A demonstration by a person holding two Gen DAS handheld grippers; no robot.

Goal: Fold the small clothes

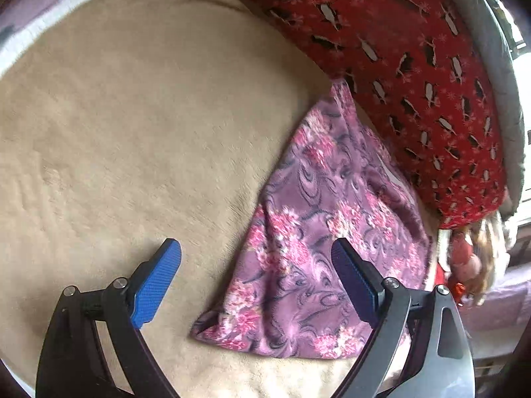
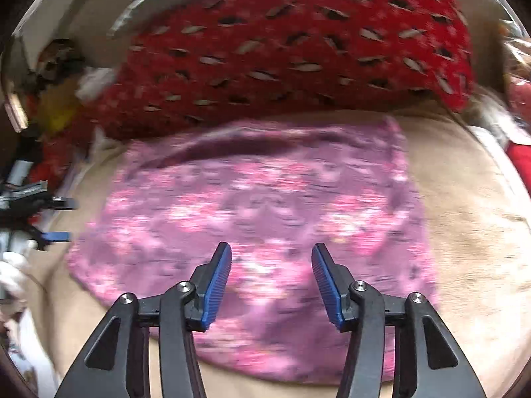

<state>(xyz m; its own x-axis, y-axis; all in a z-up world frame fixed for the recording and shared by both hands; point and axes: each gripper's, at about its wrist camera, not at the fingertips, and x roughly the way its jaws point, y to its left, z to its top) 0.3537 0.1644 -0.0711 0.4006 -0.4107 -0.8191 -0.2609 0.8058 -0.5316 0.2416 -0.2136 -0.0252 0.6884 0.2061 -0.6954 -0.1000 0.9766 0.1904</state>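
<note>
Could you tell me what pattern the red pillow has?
Small black-and-white penguin-like figures on the red pillow, clearest in left wrist view.

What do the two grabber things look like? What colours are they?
Both look alike. The left gripper and the right gripper each have two black plastic arms with triangle-shaped cut-outs and round silver screws at the joints. Each finger ends in a flat bright blue pad with a ribbed, bumpy surface. No cables, writing, hands or sleeves show in either view.

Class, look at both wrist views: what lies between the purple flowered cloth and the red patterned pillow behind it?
Nothing separate. In the right wrist view the purple flowered cloth reaches the red pillow, with only beige blanket beneath. The left wrist view shows them meeting too.
</note>
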